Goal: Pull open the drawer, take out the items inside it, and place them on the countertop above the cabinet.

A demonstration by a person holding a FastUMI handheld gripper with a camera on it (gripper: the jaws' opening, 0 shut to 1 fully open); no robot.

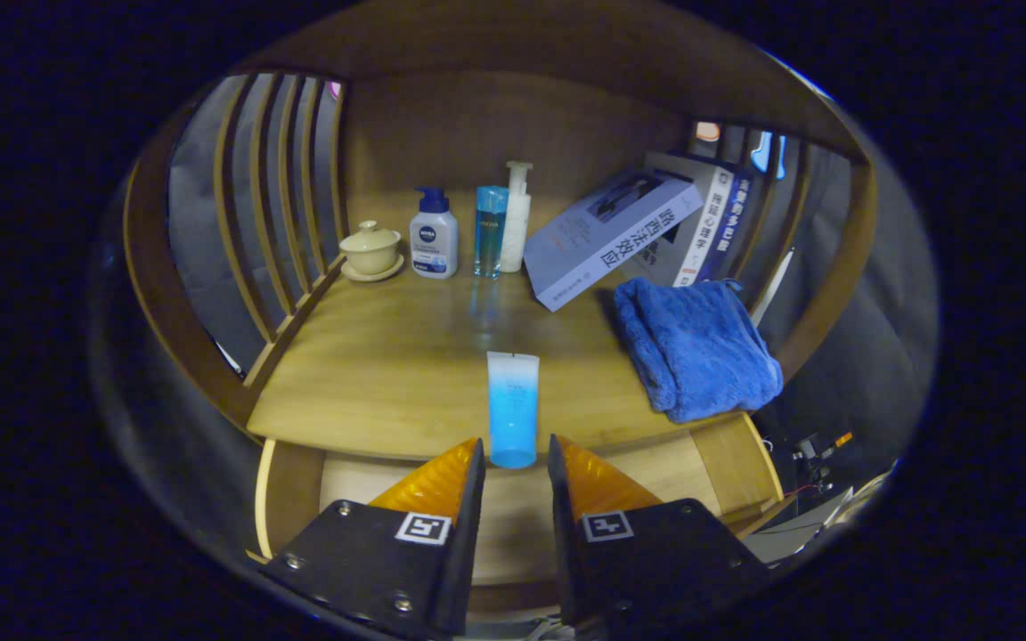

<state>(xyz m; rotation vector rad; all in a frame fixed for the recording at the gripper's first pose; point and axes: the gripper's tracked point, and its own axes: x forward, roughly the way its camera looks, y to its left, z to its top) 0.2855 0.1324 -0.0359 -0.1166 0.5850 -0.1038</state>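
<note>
Spread apart, my tool (515, 463) flanks the blue tube (513, 408) lying on the table (388, 374); I judge it just placed, drawer possibly holding more.

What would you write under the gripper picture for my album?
Open gripper around a blue tube on the countertop, towel nearby.

The bench (370, 383) lies bare across its near left and middle. A blue tube (513, 408) lies just ahead of the gripper (516, 450), whose fingers stand apart. A folded blue towel (696, 347) blocks the near right; bottles (433, 233) and leaning books (606, 239) crowd the far side.
</note>
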